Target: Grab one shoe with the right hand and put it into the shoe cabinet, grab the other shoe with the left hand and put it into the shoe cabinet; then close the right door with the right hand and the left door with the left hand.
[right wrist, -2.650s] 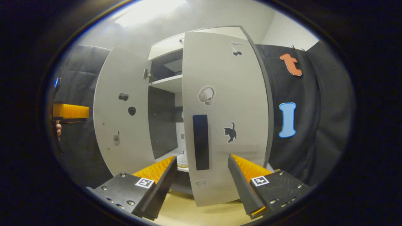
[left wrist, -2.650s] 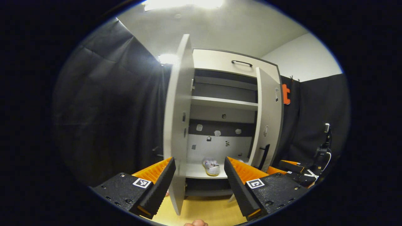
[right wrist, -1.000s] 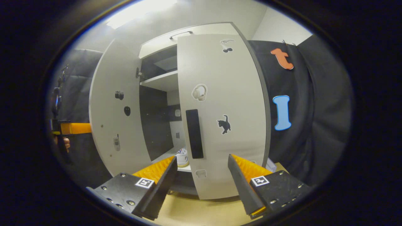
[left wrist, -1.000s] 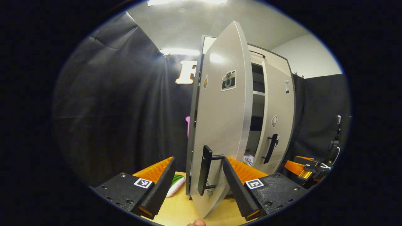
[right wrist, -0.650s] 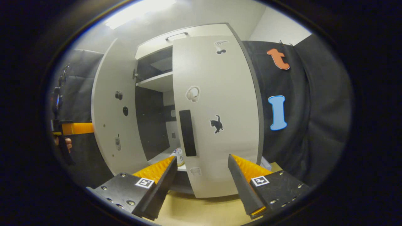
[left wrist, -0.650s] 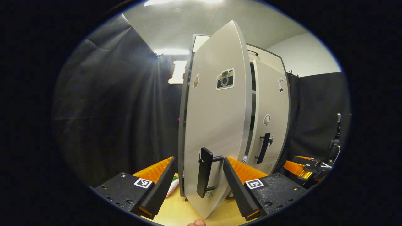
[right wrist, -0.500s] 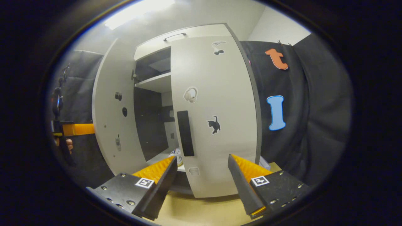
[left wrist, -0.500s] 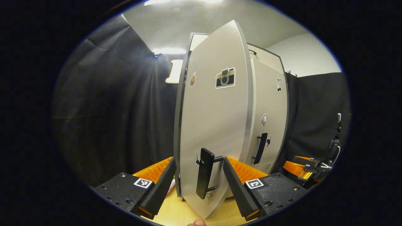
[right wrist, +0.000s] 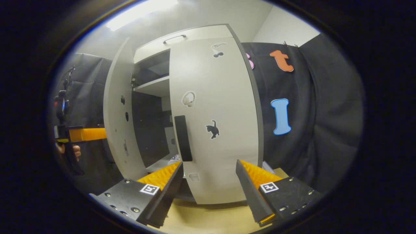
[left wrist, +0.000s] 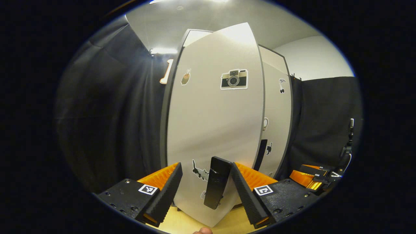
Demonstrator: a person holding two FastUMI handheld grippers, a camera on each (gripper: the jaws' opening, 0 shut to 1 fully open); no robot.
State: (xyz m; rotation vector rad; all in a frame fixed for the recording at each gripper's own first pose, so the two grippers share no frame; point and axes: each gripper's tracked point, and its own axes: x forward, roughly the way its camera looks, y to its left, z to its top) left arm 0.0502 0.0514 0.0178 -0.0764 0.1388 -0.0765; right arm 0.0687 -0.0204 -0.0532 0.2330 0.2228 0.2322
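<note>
The white shoe cabinet's left door, with a camera sticker, stands almost shut in the left gripper view. Its black handle lies between the fingers of my open left gripper, close to the right finger. The right door, with a cat sticker and a black handle, is nearly shut, straight ahead of my open right gripper. Through the gap a bit of a white shoe shows on the bottom shelf. In the right gripper view the left door is seen edge-on, with the left gripper behind it.
The cabinet stands on a light wooden table. An upper shelf is visible inside the gap. The right gripper sits low at the right in the left gripper view. Black cloth walls close in both sides.
The left door has swung far toward shut, and its handle now sits between my left fingers. The right door has closed a little more, narrowing the gap and hiding most of the shoe.
</note>
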